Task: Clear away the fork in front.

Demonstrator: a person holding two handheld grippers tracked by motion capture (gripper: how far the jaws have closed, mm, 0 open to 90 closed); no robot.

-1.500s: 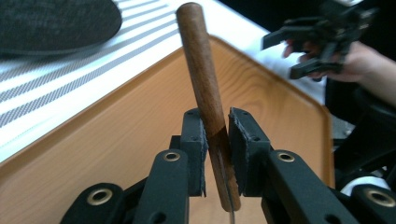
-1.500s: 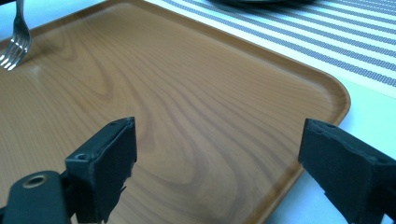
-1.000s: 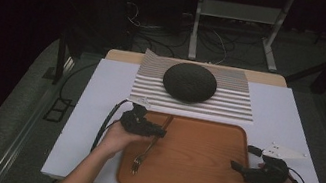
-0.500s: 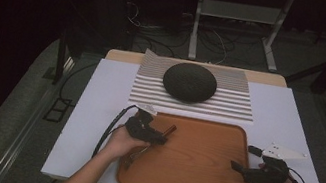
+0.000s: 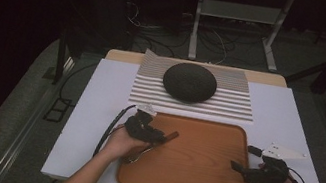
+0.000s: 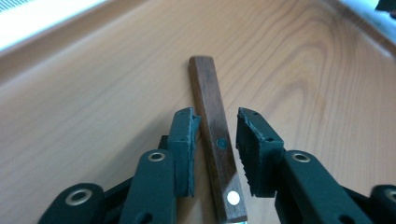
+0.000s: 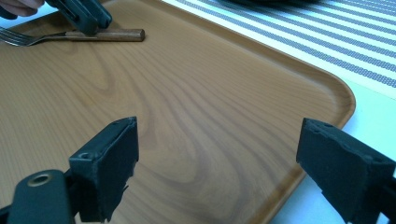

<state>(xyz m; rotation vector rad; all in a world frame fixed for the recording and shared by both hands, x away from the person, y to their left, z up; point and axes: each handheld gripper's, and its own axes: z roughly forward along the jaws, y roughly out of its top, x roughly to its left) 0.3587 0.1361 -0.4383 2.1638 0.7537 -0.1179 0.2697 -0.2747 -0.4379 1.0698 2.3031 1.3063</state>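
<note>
A fork with a brown wooden handle [image 5: 171, 135] lies on the left part of the wooden tray [image 5: 196, 178], tines toward the near left. My left gripper [image 5: 158, 135] is low over it. In the left gripper view the handle [image 6: 210, 93] runs between the jaws of this gripper [image 6: 218, 116]; the left pad touches it and a gap remains at the right pad. My right gripper [image 5: 244, 158] stands wide open at the tray's right edge with nothing between its jaws [image 7: 219, 140]. Its view has the fork [image 7: 112, 35] at the far left.
A dark domed object [image 5: 189, 82] rests on a striped mat [image 5: 229, 106] behind the tray. The tray sits on a white table cover [image 5: 89, 124]. Cables trail from both grippers. Table edges are close at left, right and front.
My left gripper has settled lower over the fork's handle, and the fork now lies more crosswise on the tray. The right gripper has stayed in place.
</note>
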